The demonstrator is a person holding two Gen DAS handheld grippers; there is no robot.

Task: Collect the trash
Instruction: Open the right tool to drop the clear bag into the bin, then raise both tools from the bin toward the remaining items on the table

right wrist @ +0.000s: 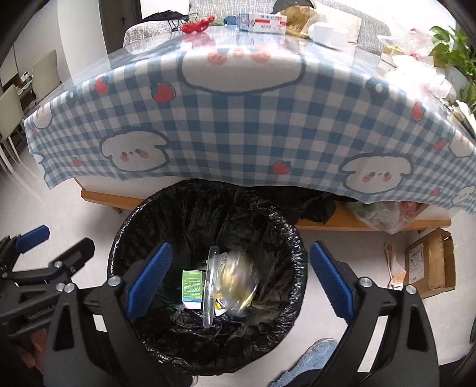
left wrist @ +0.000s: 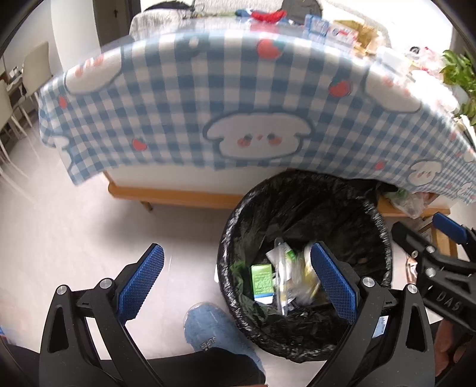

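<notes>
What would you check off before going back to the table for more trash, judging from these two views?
1. Right hand-held gripper empty: ok, its jaws stand wide with nothing between the pads.
2. Left hand-held gripper empty: ok, jaws wide, nothing held.
3. Blurred clear wrapper inside the bin: ok, it shows within the rim, above the green box.
4. Black liner folded over the rim: ok.
5. Trash left on the table: not ok, boxes and wrappers remain at the far edge.
6. Floor by the bin: not ok, a cardboard box lies there.
</notes>
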